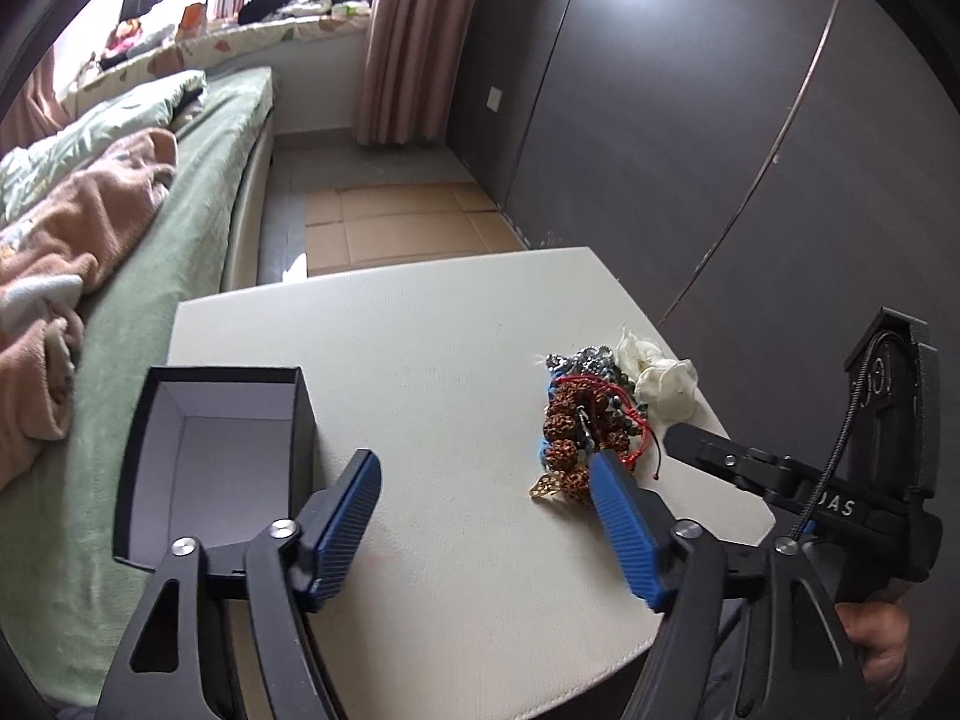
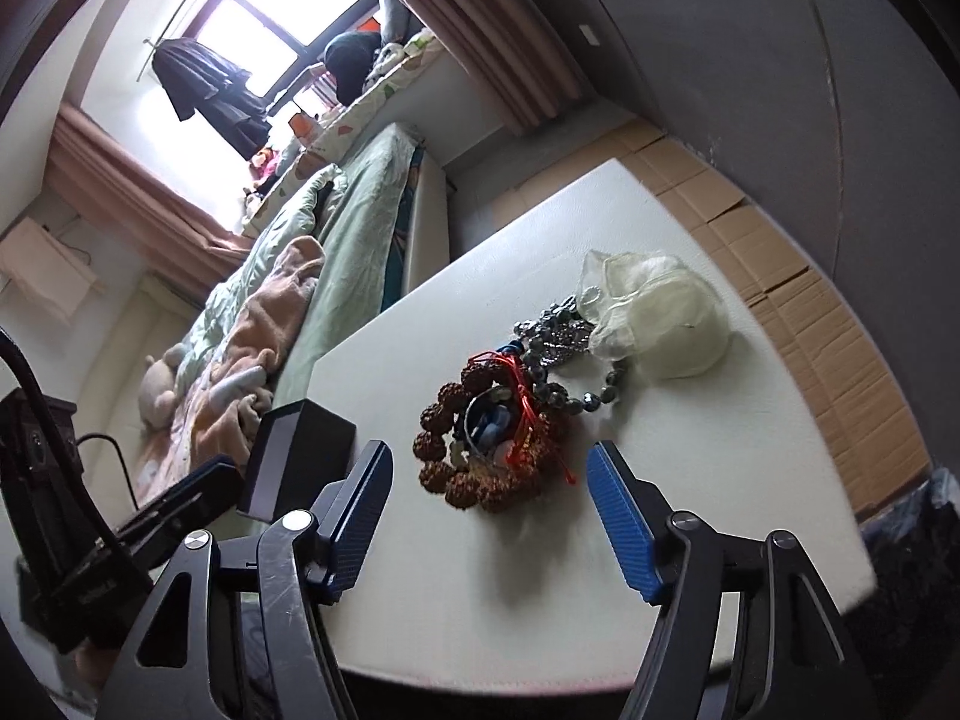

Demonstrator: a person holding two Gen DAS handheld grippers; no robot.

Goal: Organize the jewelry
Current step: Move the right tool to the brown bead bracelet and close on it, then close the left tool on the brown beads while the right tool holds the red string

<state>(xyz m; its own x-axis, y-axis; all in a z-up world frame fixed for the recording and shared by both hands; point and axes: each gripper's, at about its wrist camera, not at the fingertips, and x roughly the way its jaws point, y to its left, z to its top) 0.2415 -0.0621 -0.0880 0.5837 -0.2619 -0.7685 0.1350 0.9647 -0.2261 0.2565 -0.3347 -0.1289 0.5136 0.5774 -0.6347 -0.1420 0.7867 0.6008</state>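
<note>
A tangled jewelry pile [image 1: 576, 414] lies on the white table [image 1: 420, 360]: a brown bead bracelet [image 2: 480, 480], red cord and a silver-grey bead necklace [image 2: 558, 336]. A white gauze pouch [image 1: 660, 378] sits just behind it. An open black box [image 1: 216, 438] with a pale lining stands at the table's left edge, with nothing seen inside. My left gripper [image 1: 483, 462] hangs open over the table between box and pile, its right fingertip at the pile's near edge. My right gripper [image 2: 491, 456] is open just in front of the bracelet, pads apart from it.
A bed [image 1: 180, 210] with green sheet and a pink blanket [image 1: 90, 210] runs along the table's left side. Flattened cardboard [image 1: 396, 222] covers the floor beyond the table. A dark wall [image 1: 720, 120] stands to the right, and a pink curtain [image 1: 414, 30] hangs at the back.
</note>
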